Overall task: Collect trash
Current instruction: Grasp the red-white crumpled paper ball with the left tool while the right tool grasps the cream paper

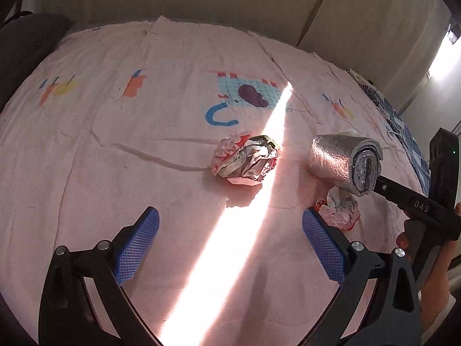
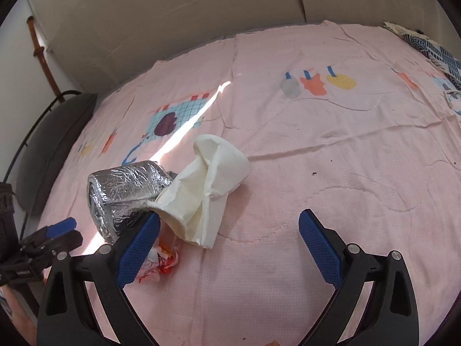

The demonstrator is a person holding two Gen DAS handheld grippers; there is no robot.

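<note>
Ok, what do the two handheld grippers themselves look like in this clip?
Both the left gripper and the right gripper match: black frames with silver rivets, and blue cross-hatched pads on the fingers. From the left wrist view, the right unit's black body bears white "DAS" lettering and a small green light.

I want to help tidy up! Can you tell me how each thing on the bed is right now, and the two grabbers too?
Big wrapper ball: crumpled, lying loose.
Small wrapper ball: crumpled, beside the silver roll.
Silver roll: rolled up, lying on its side.
White tissue: rumpled, leaning on the roll.
Pink bedsheet: spread out, wrinkled.
Left gripper: open, empty.
Right gripper: open, empty.
</note>
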